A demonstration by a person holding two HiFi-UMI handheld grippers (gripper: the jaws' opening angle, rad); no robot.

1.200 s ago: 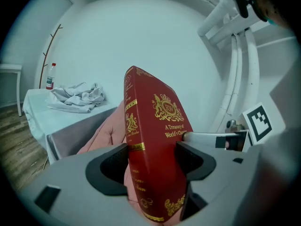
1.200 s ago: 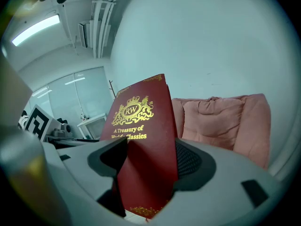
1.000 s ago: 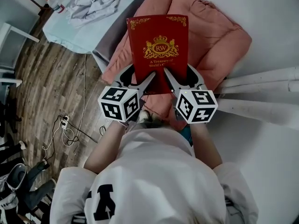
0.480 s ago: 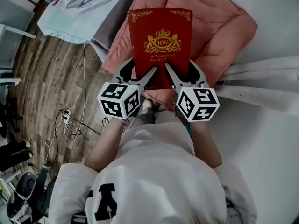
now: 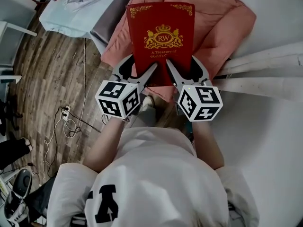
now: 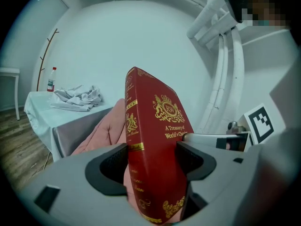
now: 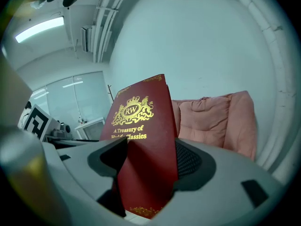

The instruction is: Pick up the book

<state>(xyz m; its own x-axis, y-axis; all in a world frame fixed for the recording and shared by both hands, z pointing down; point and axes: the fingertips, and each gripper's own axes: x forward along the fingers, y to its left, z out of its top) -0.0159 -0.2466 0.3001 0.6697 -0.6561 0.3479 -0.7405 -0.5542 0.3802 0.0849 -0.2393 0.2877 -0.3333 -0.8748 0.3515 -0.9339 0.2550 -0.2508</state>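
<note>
Book hung over the pink cushion, slightly higher than a second before, its lower edge pinched by the left gripper and the right gripper. The pick-up looked essentially accomplished.

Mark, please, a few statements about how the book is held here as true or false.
1. The left hand-held gripper and the right hand-held gripper are both shut on the book. True.
2. The book's cover is blue. False: it is red with gold print.
3. The left hand-held gripper grips the spine side. True.
4. A pink cushion lies beyond the book. True.
5. The bottle stands on that cushion. False: it stands on the table, beside crumpled cloth.
</note>
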